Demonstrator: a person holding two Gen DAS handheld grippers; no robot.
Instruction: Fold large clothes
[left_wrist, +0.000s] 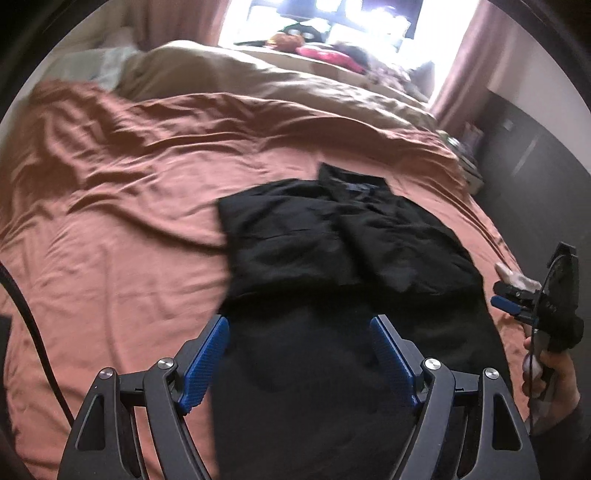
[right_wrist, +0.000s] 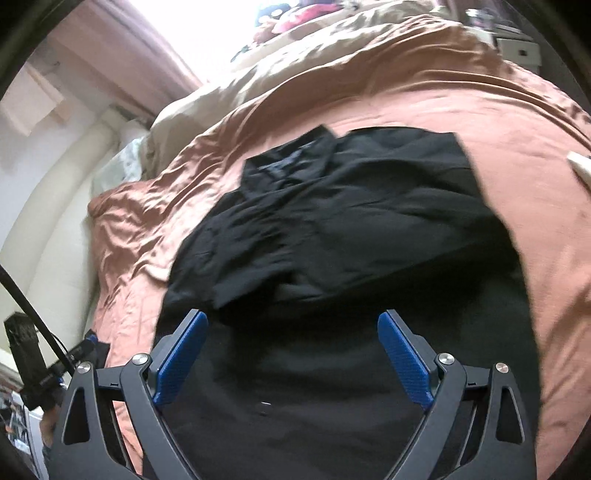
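Garment (left_wrist: 332, 236), black, matte, creased

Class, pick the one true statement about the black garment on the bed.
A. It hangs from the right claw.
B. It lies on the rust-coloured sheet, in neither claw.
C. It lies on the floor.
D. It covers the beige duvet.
B: the black garment lies on the rust-coloured sheet; left claw and right claw are both open and empty.

My left gripper (left_wrist: 299, 360) and right gripper (right_wrist: 293, 363) look alike: black skeletal arms with triangular cut-outs, silver round screws at the pivots, blue textured pads lining the jaws. A thin black cable runs beside the hand (left_wrist: 550, 384), which wears a dark sleeve.
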